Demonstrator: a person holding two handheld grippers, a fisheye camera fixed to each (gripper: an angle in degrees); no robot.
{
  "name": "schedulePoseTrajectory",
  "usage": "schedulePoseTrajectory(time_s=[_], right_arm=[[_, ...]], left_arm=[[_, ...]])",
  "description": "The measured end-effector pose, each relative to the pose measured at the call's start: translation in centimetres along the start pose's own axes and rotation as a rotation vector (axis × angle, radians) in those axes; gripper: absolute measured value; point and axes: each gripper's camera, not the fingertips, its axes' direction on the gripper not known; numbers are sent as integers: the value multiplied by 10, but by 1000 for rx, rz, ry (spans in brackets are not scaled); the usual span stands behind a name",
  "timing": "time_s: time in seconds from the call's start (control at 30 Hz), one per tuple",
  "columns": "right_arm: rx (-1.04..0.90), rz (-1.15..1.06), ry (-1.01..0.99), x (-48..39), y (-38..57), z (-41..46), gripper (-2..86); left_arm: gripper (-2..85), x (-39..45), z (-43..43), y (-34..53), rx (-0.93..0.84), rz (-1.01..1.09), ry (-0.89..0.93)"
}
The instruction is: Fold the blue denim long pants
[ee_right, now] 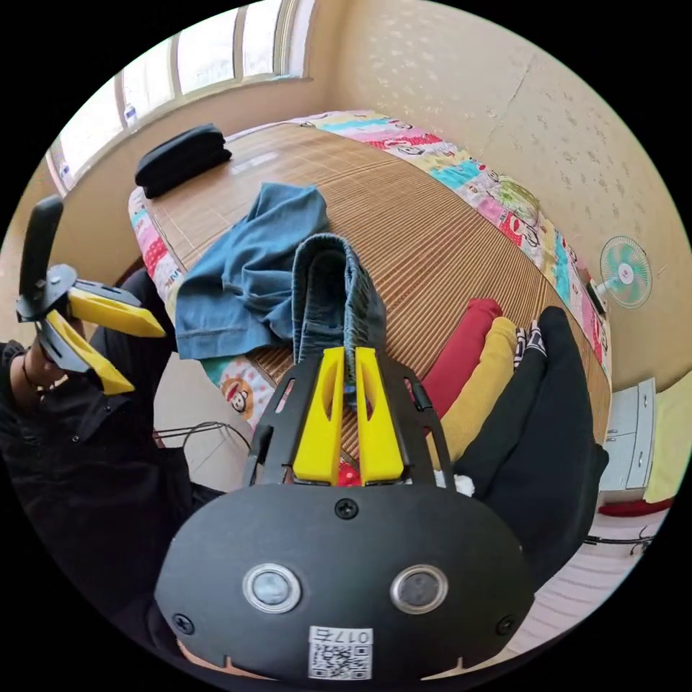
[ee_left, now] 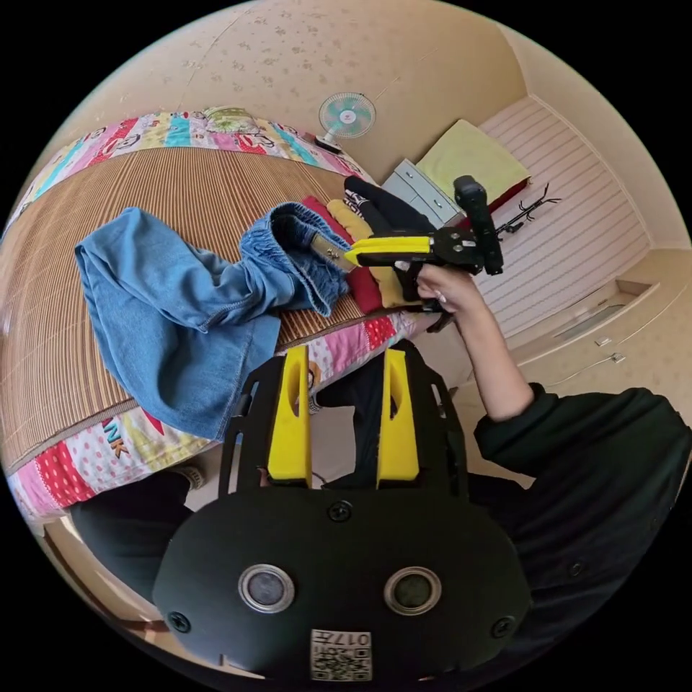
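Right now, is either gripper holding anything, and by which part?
The right gripper is shut on the blue denim pants, pinching the elastic waistband. The left gripper is open and holds nothing.

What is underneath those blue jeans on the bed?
The jeans lie on a brown woven mat, which tops a colourful patterned sheet. One leg hangs over the bed edge. What lies beneath the bunched denim itself is covered.

place: home bedroom | evidence: bed [ee_left: 166,180] with woven mat, wall fan [ee_left: 347,115], window [ee_right: 209,47]
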Motion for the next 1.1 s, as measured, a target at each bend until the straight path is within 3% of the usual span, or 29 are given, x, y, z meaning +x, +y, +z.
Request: schedulePoseTrajectory(time_s=[0.17, 0.3, 0.4, 0.53, 0.63, 0.87, 0.93, 1.03, 1.1], right_arm=[[136, -6, -86, -1, -1, -61, 26], [252, -15, -112, -6, 1, -109, 18], [331, -12, -123, -8, 5, -139, 14], [404, -17, -94, -11, 7, -162, 10], [459, 4, -54, -3, 14, -179, 9], [498, 59, -57, 39, 37, -192, 11], [481, 70, -67, 47, 35, -179, 13], [351, 122, -48, 67, 18, -127, 20], [282, 234, -138, 97, 11, -65, 32]], left_arm=[[190, -24, 22, -26, -17, -111, -64], [197, -34, 29, -37, -17, -173, -9], [165, -29, 12, -35, 67, -181, 19], [51, -36, -29, -25, 272, -191, 129], [37, -41, -73, -25, 294, -132, 157], [29, -31, -225, -42, 329, 58, -188], [30, -49, -249, -69, 223, 32, -296], [36, -105, -239, -101, 108, -63, -324], [50, -151, -220, -108, 107, -164, -310]])
